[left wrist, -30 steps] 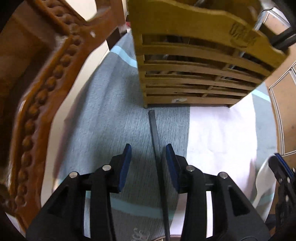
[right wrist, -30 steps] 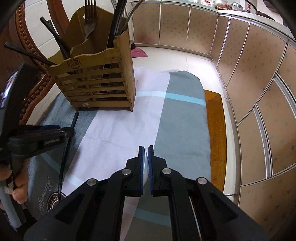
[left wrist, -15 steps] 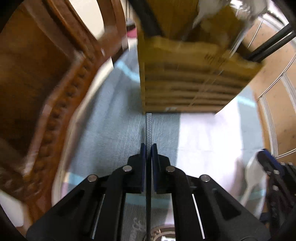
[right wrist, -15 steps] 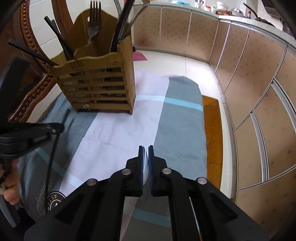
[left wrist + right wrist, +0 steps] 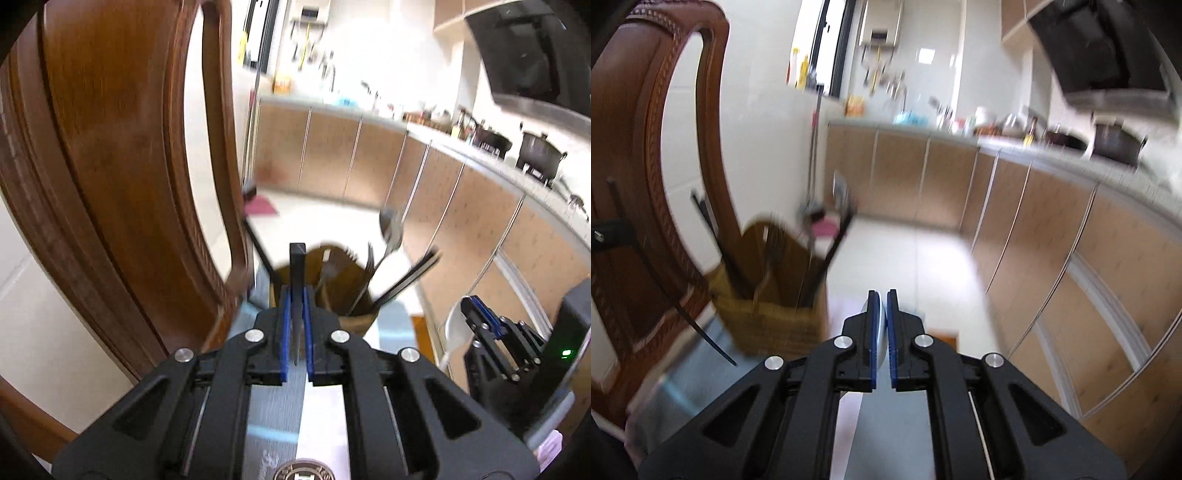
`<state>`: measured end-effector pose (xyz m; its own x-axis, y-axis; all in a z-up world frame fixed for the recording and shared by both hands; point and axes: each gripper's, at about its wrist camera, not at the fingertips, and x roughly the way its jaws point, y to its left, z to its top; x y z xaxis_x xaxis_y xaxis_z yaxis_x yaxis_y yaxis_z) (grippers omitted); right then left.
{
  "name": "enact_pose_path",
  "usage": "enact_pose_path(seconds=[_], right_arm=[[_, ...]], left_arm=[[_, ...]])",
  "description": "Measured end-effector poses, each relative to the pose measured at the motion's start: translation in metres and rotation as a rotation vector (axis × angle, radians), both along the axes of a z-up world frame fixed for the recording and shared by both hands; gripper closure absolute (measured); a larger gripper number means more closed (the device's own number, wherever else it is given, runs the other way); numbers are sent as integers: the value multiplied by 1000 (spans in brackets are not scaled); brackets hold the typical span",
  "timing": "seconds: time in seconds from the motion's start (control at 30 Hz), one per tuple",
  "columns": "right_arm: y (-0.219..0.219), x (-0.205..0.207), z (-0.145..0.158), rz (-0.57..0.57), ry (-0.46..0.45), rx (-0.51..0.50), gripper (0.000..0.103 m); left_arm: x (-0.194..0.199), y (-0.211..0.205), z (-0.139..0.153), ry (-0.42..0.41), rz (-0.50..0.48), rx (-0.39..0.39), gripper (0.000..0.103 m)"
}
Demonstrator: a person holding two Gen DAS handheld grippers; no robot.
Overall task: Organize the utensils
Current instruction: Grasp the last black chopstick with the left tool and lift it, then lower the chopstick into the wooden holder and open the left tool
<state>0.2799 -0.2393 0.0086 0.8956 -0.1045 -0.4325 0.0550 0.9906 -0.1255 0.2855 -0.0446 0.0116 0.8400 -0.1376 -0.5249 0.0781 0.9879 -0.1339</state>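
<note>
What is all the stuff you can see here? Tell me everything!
Utensil holder: one, yellow-brown wood, on the cloth ahead of the left gripper.
Fork: one, metal, standing in the holder.
Metal spoon: one, silver, standing in the holder.
Chopstick: one, black, held in the left gripper.
White spoon: one, held in the right gripper.
Chair: one, carved brown wood, at the left.
Cloth: one, grey, white and blue, under the holder.
Pot: one, dark, on the counter.
Left gripper: black, blue pads, shut.
Right gripper: black, blue pads, shut.
</note>
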Motion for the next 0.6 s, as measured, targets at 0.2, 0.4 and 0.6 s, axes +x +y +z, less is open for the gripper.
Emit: enact_pose_path(seconds=[0.2, 0.4, 0.6], right_arm=[[14, 23, 45, -34, -120, -35, 97], [38, 56, 51, -77, -193, -115, 97], [45, 86, 41, -141, -264, -109, 97]], left_arm=[[8, -3, 51, -77, -7, -2, 97], [24, 5, 81, -101, 3, -13, 97], [51, 19, 75, -75, 19, -35, 97]])
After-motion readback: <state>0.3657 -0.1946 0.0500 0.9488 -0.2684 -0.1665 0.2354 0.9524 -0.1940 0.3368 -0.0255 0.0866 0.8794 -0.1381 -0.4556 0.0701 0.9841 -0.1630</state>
